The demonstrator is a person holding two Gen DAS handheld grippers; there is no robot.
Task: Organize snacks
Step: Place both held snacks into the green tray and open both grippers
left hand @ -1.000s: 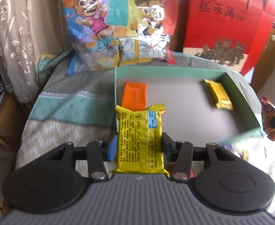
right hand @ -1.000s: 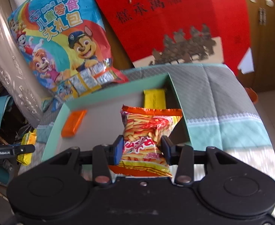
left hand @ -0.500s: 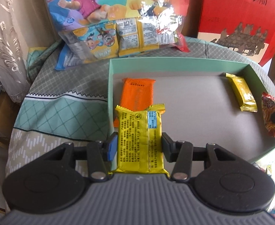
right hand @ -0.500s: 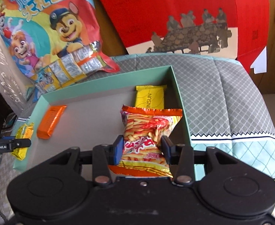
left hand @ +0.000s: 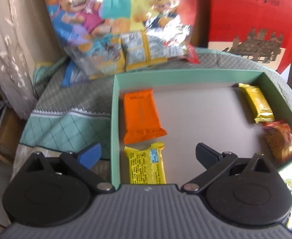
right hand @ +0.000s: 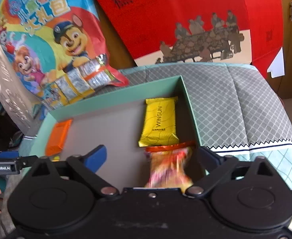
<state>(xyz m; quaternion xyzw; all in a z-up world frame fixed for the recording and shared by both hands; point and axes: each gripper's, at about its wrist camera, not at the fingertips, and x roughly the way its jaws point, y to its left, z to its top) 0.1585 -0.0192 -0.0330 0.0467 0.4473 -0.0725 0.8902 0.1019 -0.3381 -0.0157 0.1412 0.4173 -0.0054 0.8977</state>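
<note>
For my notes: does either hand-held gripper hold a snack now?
No. Both are opening: yellow packet and red-orange packet lie released in the box.

Looks like a home. Quilted cloth [right hand: 235, 103] over the table, wooden cabinet [right hand: 291, 39] behind, lace curtain [left hand: 12, 55] at the side. Red gift bag [right hand: 195, 20] and kids' snack bag [right hand: 46, 39] propped up behind.

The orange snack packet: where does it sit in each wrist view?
Left wrist: orange snack packet lies left of centre, against the left wall of the green box.
Right wrist: the same packet lies at the left, in the box's far left corner, seen edge-on.
Shared landmark: the cartoon snack bag behind the box.
</note>
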